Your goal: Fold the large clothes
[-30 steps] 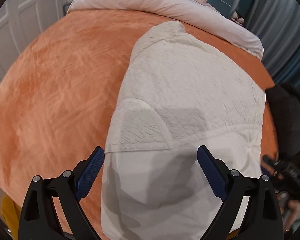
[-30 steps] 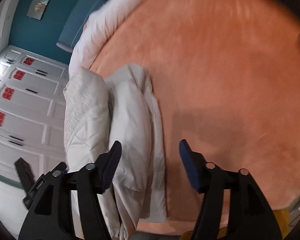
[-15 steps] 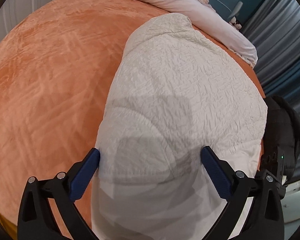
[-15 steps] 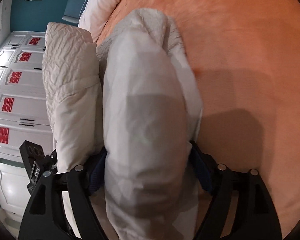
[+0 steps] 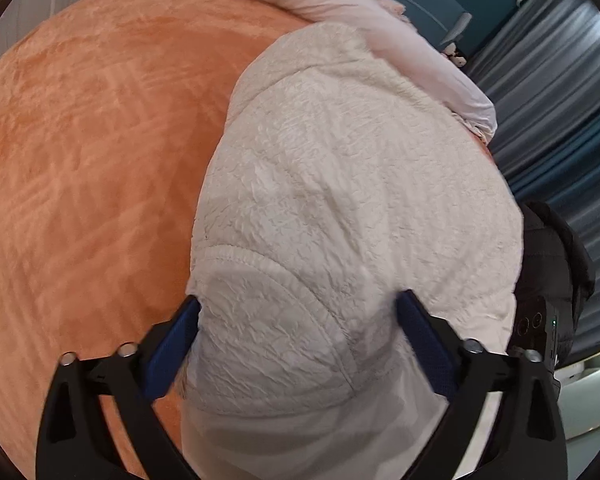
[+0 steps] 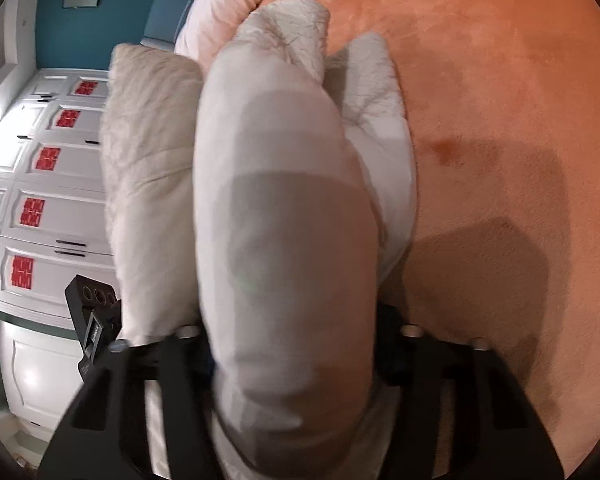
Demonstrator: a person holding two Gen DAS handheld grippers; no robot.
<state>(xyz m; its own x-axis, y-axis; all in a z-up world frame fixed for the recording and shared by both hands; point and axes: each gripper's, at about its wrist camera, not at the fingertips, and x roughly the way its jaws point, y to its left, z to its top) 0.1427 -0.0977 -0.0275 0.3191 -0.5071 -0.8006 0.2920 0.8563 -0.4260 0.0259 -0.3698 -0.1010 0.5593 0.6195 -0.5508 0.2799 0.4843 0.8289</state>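
Note:
A white quilted jacket point(image 5: 352, 184) lies folded lengthwise on the orange bedspread point(image 5: 80, 160). My left gripper point(image 5: 296, 308) straddles its near end. The jaws are closing, and both blue pads point(image 5: 176, 340) touch the sides of the bulging fabric between them. In the right wrist view the jacket point(image 6: 276, 208) rises as a thick smooth roll straight out of my right gripper point(image 6: 294, 336). Its jaws are closing tight on that roll, and the fabric hides the pads. A second quilted fold point(image 6: 152, 152) hangs to the left of the roll.
A pale pink duvet point(image 5: 340, 4) is bunched along the bed's far end. White wardrobe doors with red decals point(image 6: 32, 216) stand beside the bed. Grey-blue curtains point(image 5: 560, 92) hang at the right. A dark sleeve point(image 5: 552, 248) and the other gripper's body point(image 5: 536, 328) sit right of the jacket.
Both grippers came down and forward onto the jacket. The right one went from wide open beside the fabric to squeezing the roll. The left pads drew in against the jacket's sides.

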